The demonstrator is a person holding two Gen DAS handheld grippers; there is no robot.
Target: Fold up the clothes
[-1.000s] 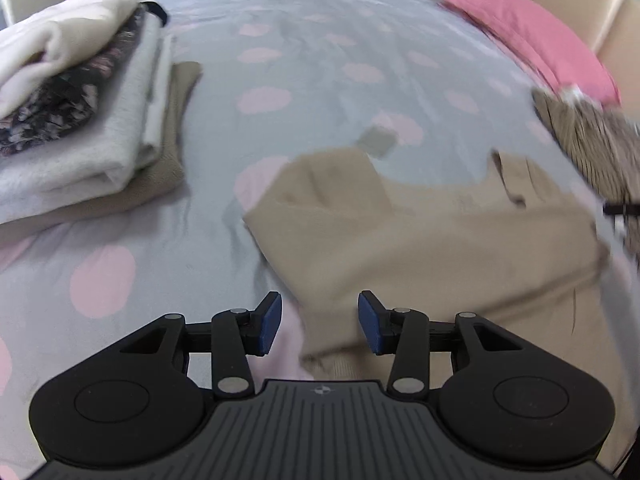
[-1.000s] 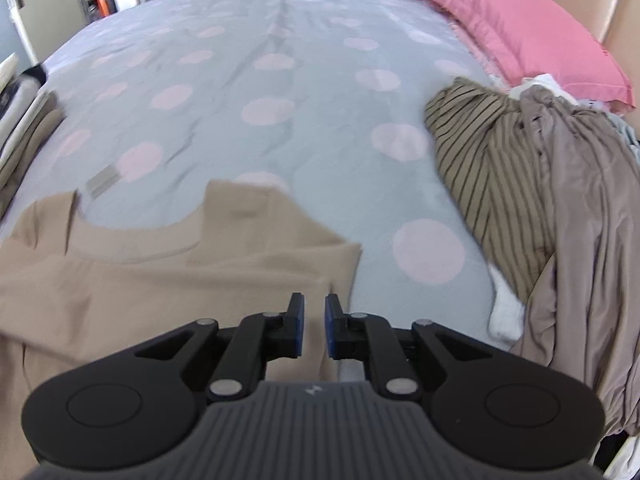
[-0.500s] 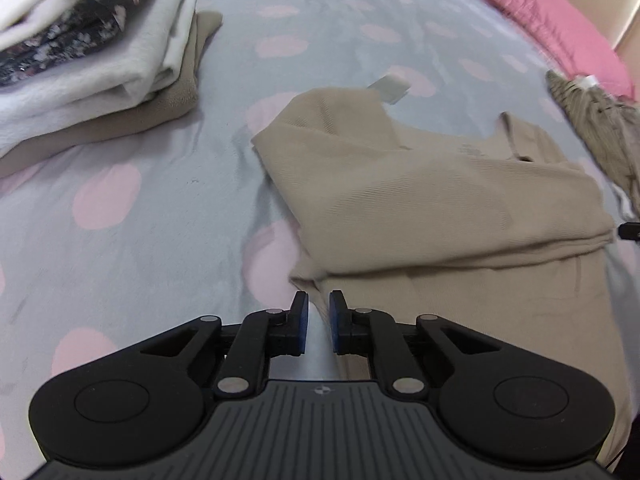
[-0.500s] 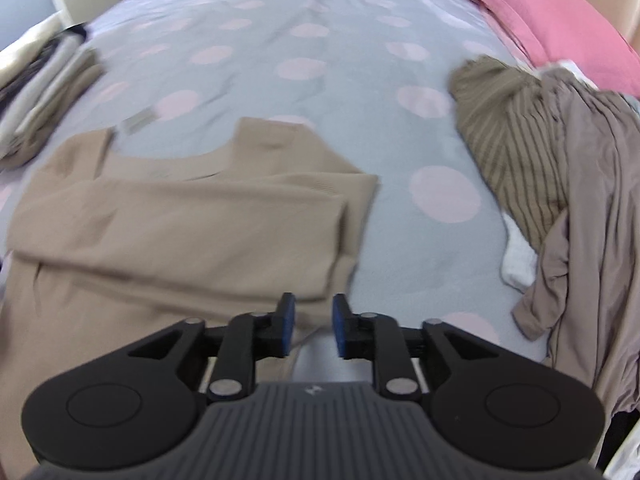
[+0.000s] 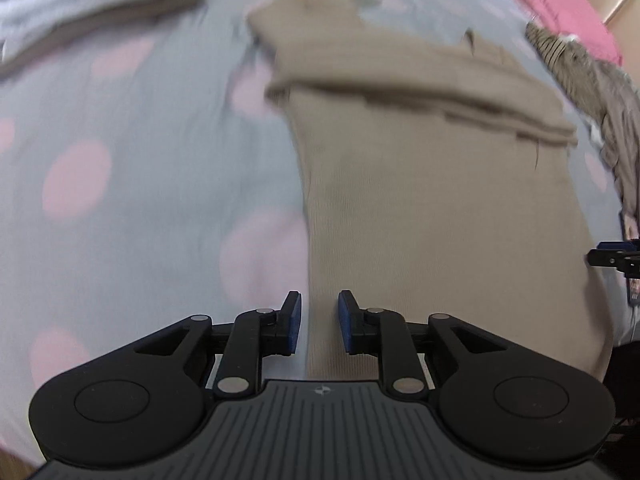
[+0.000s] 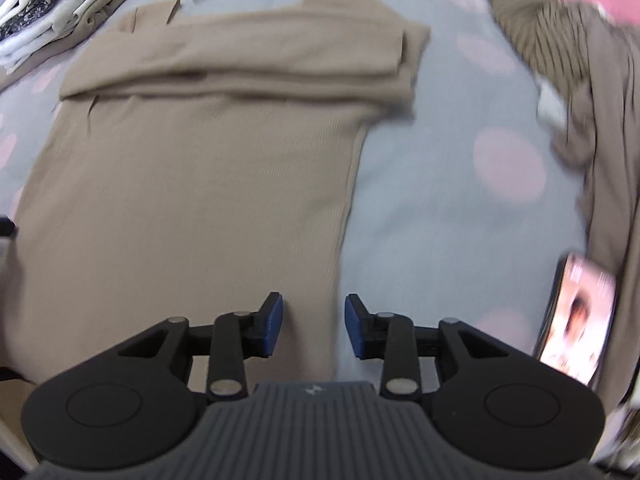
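Spread flat on the bed [image 6: 440, 184], under a grey cover dotted with pale pink: a beige ribbed top [image 6: 192, 184], neckline at the far end, both sleeves folded across the chest in a band, hem toward the cameras; same beige ribbed top [image 5: 432, 216] in the left wrist view, blurred by motion.

Left claw [image 5: 319, 328] poised above the top's left side edge near the hem; jaws slightly parted, having just been opening a little; nothing pinched, fabric edge visible below the gap, pads pressing on nothing.

Right claw [image 6: 313, 330] poised above the top's right side edge near the hem; jaws parted wider than the left's, having just been opening; nothing gripped, fabric edge and bedcover visible through the gap; tips of that same right claw [image 5: 612, 258] peeking in at the right margin of the left wrist view.

Far left on the bed, well apart from the top: a stack of folded clothes [image 6: 60, 4], cream, grey and a dark floral layer.

To the right: a heap of unfolded clothes [image 6: 572, 64], striped olive and taupe; a pink pillow [image 5: 560, 4] behind the heap.

Near the right edge, beside the heap: a phone [image 6: 576, 320], screen lit, contents too blurred to read.
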